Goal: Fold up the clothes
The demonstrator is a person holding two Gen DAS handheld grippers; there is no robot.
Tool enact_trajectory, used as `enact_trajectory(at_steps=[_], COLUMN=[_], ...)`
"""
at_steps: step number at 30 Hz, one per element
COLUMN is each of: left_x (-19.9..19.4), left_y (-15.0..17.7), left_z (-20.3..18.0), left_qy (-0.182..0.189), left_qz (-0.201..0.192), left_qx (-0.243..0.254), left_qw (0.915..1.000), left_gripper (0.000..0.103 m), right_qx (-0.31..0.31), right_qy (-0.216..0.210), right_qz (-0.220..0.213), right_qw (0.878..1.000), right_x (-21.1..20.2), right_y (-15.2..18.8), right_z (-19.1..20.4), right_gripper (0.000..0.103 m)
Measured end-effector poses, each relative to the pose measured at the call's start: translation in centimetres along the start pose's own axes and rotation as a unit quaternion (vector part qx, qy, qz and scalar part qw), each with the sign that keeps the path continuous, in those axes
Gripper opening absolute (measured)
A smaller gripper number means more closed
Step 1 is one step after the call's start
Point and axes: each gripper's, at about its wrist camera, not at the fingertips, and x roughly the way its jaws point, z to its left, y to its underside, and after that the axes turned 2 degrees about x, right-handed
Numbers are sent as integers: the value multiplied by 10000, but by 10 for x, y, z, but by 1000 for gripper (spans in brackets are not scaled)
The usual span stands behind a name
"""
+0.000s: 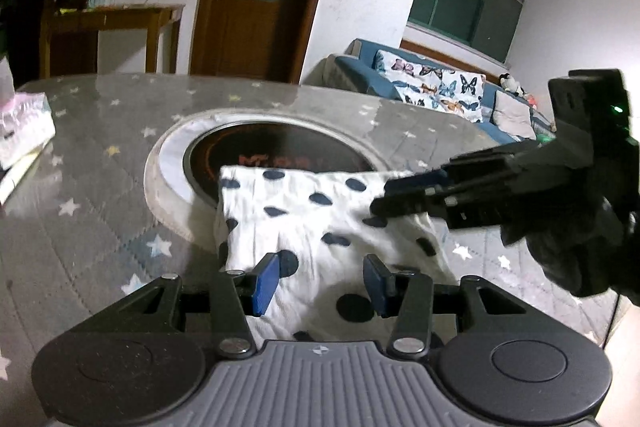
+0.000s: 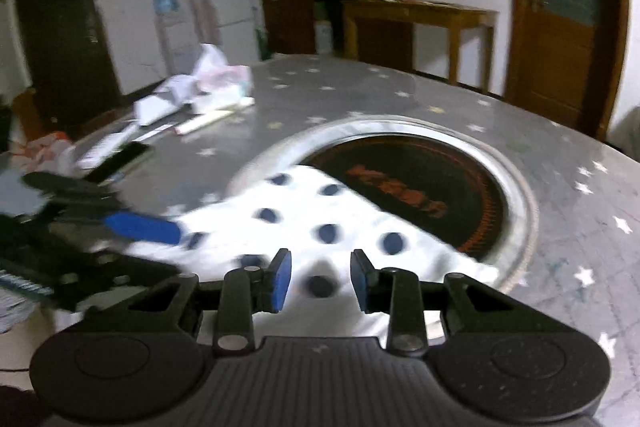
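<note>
Although the white garment with dark dots is already gathered into a compact, roughly rectangular bundle, the folding is judged to be in a late step, with a last layer or edge being set. The garment is laid on the bench, which is covered in a grey cloth with stars, and its far edge is lapped over the round dark inset at the bench's middle.

The left hand-held gripper is held low over the near edge of the garment. Its blue pads are set about half apart, with cloth seen between and beneath them, but no pinch is shown; it is read as open and not gripping.

The right hand-held gripper is seen from the left wrist view at the garment's right side, its tips lying on or just above the cloth; contact cannot be settled there. In its own blurred view its pads are partly apart over the cloth, and the jaws are opening, with nothing clamped between them.

The next move is judged to call for the loose right edge to be smoothed or tucked flat, and for the bundle to be kept square while both tools are cleared without a layer being dragged.

At the bench's far side, papers and packets are left well apart from the garment.
</note>
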Motion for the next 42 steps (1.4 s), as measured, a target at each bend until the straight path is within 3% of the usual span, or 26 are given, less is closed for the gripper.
enact_trajectory(at_steps=[5,10,17,24,32,37,42], left_x=[11,17,-4,-1,-8,-4,-13], left_y=[5,13,10,22,16,23,18], left_z=[-1,-2,-13,-13,-12,-6,-8], left_qy=[-85,-191,-123,-203,-207,-214,-156], left_qz=[151,221,23,196,57,203,90], left_qx=[91,244,343,332,272,213,199], left_qw=[9998,9993,9993,9991,9994,9993,9996], left_gripper=[49,49,49,49,51,51,51], right_qx=[-256,-503,-313,-139,-110,88,120], right_qy=[-300,-55,-162,-201,-110,-60,21], right_qz=[117,346,6,185,-57,140,-93], right_qw=[9992,9981,9994,9995,9999,9998,9999], right_x=[-2,7,-19,-9,-17,-1,-10], right_y=[12,30,28,47,32,40,26], right_z=[25,35,35,36,31,20,12], right_gripper=[35,36,36,36,37,37,37])
